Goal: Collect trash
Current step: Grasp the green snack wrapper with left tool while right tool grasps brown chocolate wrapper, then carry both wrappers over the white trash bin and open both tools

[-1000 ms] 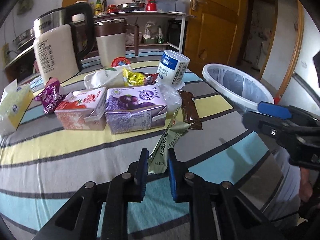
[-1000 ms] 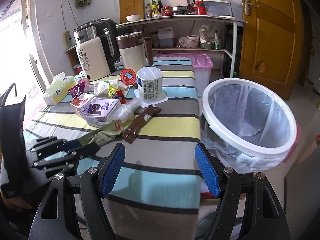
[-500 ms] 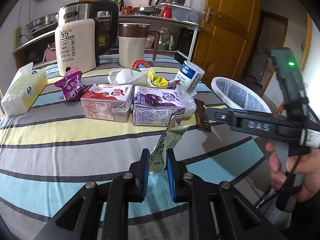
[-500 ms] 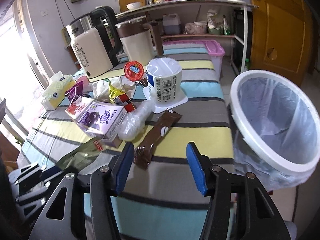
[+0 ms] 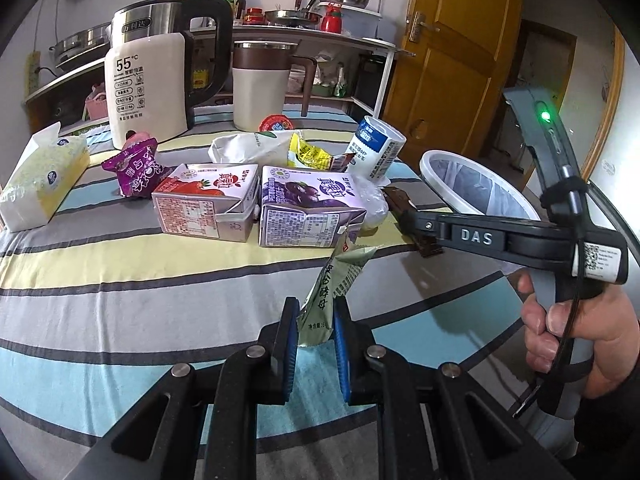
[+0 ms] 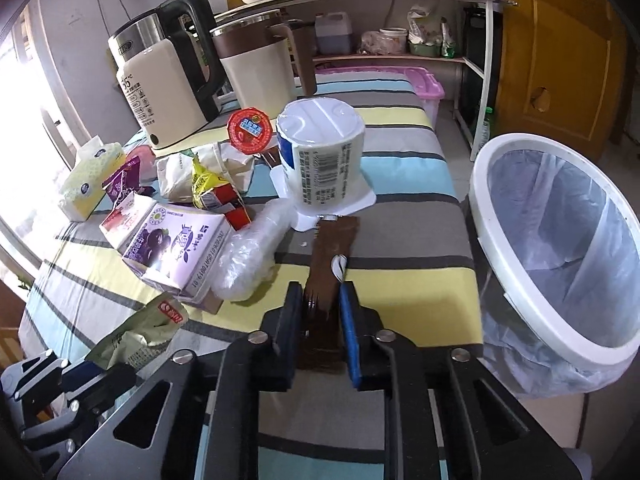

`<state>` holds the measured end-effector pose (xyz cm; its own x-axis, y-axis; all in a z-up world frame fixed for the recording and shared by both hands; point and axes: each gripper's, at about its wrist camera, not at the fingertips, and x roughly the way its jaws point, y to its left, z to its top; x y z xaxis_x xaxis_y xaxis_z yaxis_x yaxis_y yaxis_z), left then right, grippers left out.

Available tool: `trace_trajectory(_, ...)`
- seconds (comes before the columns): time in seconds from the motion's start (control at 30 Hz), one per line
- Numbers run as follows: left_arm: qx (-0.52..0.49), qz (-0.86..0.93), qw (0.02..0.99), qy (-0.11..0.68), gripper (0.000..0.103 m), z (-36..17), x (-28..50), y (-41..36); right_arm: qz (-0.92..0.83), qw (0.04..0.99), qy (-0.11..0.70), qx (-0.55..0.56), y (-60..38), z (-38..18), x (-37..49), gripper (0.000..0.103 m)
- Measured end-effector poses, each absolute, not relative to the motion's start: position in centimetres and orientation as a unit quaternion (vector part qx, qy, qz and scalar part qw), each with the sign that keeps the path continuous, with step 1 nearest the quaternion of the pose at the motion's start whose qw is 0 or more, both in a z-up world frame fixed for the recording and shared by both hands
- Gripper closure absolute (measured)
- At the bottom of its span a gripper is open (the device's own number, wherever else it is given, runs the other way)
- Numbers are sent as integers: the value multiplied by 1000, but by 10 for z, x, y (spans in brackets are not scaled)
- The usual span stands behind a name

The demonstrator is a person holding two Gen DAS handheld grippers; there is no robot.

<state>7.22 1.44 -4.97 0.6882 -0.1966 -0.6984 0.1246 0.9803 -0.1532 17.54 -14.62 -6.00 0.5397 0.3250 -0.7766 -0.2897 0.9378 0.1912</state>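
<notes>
Clamped between the blue pads of the left gripper (image 5: 314, 334) is a crumpled pale green foil snack wrapper (image 5: 334, 286) printed with Chinese characters; its upper end stands free above the striped tablecloth (image 5: 120, 276). Around the near end of a long brown wrapper (image 6: 330, 268) the jaws of the right gripper (image 6: 320, 322) are closing, the strip lying flat between them. "DAS" is embossed on that gripper's black arm (image 5: 476, 236), held by a hand (image 5: 576, 320). Just ahead of the brown wrapper an upturned white cup with a blue label and barcode (image 6: 322, 160) is seen; left of it lie a clear plastic bag (image 6: 252, 252) and a purple grape milk carton (image 6: 176, 248). "55°C" is printed on the cream electric kettle (image 5: 148, 88) at the far end. Right of the right gripper, past the table edge, a white-rimmed bin with a clear liner (image 6: 560, 248) stands open, with a wooden door (image 6: 560, 40) behind it.
</notes>
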Motion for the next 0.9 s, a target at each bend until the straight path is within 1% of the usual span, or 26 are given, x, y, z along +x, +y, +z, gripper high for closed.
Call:
trace_trajectory(0.5,-36,-107,920,375,86,-31,67,-18,182,885,424,60,-193,-40,132,85)
trace_trajectory(0.9,-15,-139,924,357,86,-10,93,-64,137,909,386,75,-250,-14,121,85)
